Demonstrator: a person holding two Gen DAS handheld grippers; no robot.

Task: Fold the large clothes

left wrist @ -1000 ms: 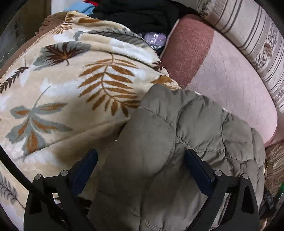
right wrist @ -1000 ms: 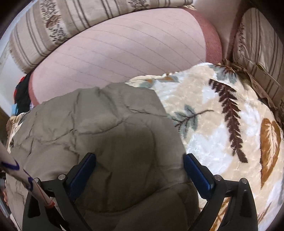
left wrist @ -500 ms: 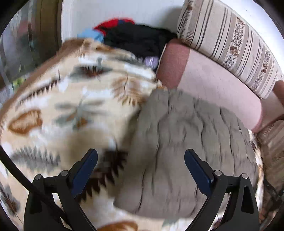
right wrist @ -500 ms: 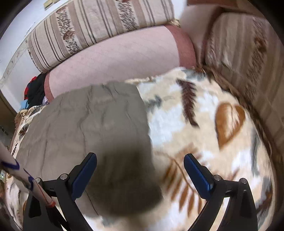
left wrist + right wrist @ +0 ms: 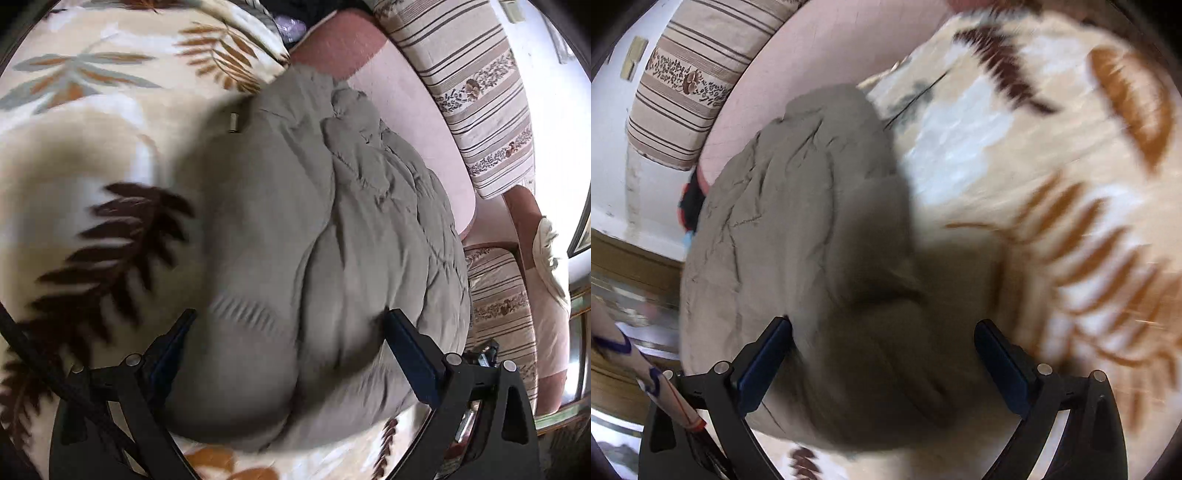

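An olive-grey quilted jacket (image 5: 332, 229) lies folded into a thick bundle on a cream blanket with leaf prints (image 5: 81, 155). It also shows in the right wrist view (image 5: 812, 229). My left gripper (image 5: 290, 354) is open, its blue-padded fingers spread over the near end of the bundle, holding nothing. My right gripper (image 5: 882, 356) is open in the same way over the other end of the jacket, holding nothing. Both views are blurred by motion.
A pink sofa back (image 5: 417, 122) and a striped cushion (image 5: 476, 92) stand behind the jacket. Dark and red clothes (image 5: 690, 199) lie at one end of the sofa. The leaf blanket (image 5: 1052, 184) spreads to the right of the jacket.
Both grippers pulled back from the jacket half a second ago and are now close over it again, rolled to a new angle. The jacket looks more bunched. Both grippers stay open.
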